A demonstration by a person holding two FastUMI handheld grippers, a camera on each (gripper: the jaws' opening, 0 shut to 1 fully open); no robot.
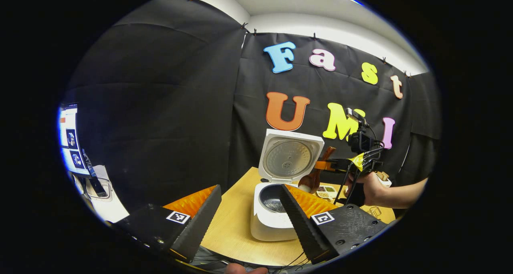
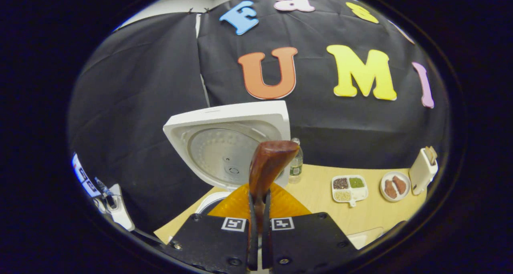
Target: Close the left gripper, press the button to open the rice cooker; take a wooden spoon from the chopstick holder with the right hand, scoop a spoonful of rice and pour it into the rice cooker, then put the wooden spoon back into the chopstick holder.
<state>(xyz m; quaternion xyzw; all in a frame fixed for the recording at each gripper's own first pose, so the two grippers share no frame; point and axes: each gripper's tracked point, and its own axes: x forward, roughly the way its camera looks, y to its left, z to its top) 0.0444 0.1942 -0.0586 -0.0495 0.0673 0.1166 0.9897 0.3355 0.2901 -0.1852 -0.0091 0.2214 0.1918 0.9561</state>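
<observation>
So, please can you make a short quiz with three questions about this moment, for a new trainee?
1. True or false: the rice cooker lid stands open.
2. What does the right gripper hold? A) a bottle B) the wooden spoon C) nothing
3. Fill in: the fingers of the left gripper stand ____.

Key
1. True; the lid is raised and the inner pot shows, with some grains at its bottom.
2. B; both fingers press on the spoon's handle, the bowl pointing up in front of the lid.
3. Apart, so it is open, with the cooker seen between them.
</observation>
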